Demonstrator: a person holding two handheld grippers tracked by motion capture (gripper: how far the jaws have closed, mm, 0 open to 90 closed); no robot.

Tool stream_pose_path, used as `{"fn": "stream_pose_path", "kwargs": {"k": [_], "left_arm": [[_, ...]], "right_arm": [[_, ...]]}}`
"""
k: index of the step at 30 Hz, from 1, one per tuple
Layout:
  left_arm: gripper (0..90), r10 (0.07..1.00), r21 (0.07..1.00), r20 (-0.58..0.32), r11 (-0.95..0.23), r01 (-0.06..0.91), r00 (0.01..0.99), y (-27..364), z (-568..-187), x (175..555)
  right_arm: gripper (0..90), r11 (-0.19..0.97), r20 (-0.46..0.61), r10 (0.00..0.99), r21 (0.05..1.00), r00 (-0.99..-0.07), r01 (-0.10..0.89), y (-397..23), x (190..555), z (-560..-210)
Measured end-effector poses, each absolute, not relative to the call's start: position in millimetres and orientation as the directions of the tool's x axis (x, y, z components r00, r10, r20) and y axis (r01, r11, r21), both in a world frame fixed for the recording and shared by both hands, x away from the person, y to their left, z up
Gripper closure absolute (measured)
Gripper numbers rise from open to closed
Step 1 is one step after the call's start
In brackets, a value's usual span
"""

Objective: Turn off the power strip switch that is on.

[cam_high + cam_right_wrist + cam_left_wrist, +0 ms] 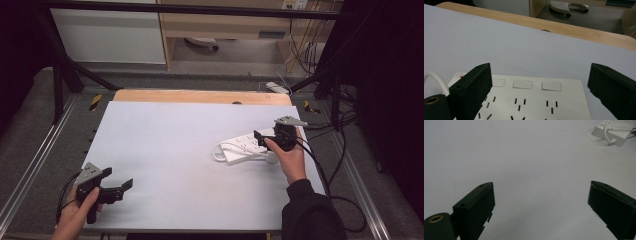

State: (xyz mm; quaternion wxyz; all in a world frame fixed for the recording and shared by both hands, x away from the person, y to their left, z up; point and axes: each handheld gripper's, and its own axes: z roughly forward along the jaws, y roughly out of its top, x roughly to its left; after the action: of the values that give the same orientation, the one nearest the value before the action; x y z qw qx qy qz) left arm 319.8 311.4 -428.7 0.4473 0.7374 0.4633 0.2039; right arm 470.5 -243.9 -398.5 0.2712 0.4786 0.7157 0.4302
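A white power strip [242,145] lies flat on the right half of the white table mat [175,145], with its white cable [218,151] looped at its left end. My right gripper [260,140] hovers just over the strip's right part and stands open. In the right gripper view the open right gripper [540,66] frames the power strip [531,100], showing its rocker switches and socket slots, and nothing is between the pads. My left gripper [117,178] is open near the mat's front left corner. Ahead of the left gripper [541,186] there is bare mat, with the power strip [620,138] far off.
A wooden table edge [200,96] runs along the far side of the mat. Black cables [340,165] trail off the right side. A black metal frame [57,75] surrounds the table, and a white adapter [277,88] lies on the floor beyond.
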Motion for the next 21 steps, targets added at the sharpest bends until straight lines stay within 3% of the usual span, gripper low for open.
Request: {"fn": "stream_pose_path", "kwargs": {"k": [21], "left_arm": [[7.2, 0.866, 0.844, -0.115, -0.173, 0.507, 0.486, 310.9, -429.5, 319.6]], "right_arm": [[6.7, 0.154, 0.005, 0.938, 0.890, -0.347, 0.430, -270.9, 448.8, -387.3]]}}
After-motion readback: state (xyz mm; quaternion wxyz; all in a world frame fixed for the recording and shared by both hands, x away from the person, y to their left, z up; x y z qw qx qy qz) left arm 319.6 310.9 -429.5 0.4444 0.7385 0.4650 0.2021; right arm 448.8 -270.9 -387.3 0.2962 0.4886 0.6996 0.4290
